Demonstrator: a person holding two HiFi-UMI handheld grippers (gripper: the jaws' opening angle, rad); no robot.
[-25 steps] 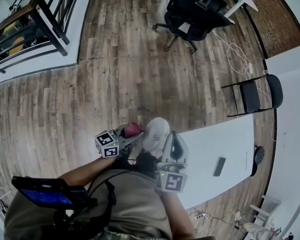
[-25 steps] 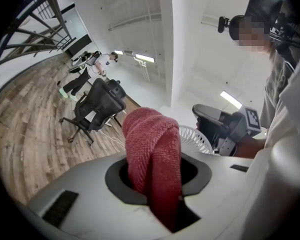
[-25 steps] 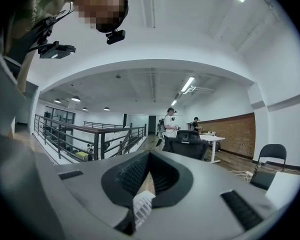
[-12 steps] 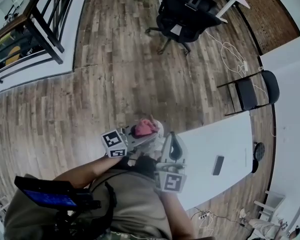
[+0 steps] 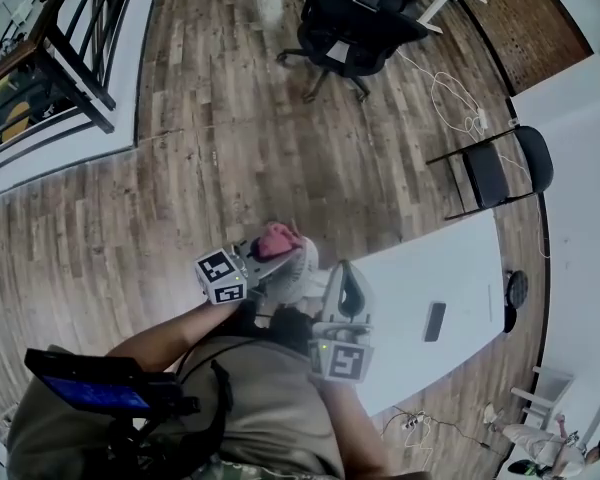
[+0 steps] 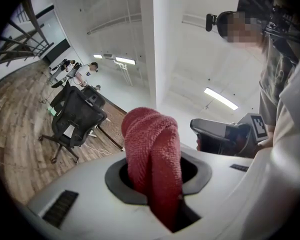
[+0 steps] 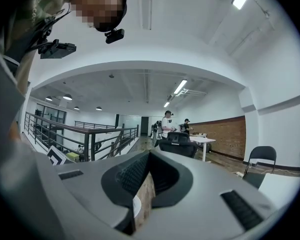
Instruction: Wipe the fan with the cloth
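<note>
My left gripper (image 5: pixel 271 254) is shut on a bunched red cloth (image 5: pixel 277 238), which fills the gap between the jaws in the left gripper view as a thick fold (image 6: pixel 152 156). In the head view the cloth lies against the top of a white rounded body (image 5: pixel 302 271), apparently the fan, at the near corner of the white table (image 5: pixel 450 268). My right gripper (image 5: pixel 347 286) is just right of that body, shut with nothing between its jaws (image 7: pixel 140 196). It also shows from the left gripper view as a dark block (image 6: pixel 222 135).
A small black flat device (image 5: pixel 434 321) lies on the table. On the wood floor stand a black office chair (image 5: pixel 358 16) far ahead and a black folding chair (image 5: pixel 495 173) to the right. A dark railing (image 5: pixel 75 43) runs at the far left. People stand far off (image 7: pixel 167 121).
My left gripper has lifted with the red cloth and moved over the white body, covering more of it. The right gripper has stayed in place.
</note>
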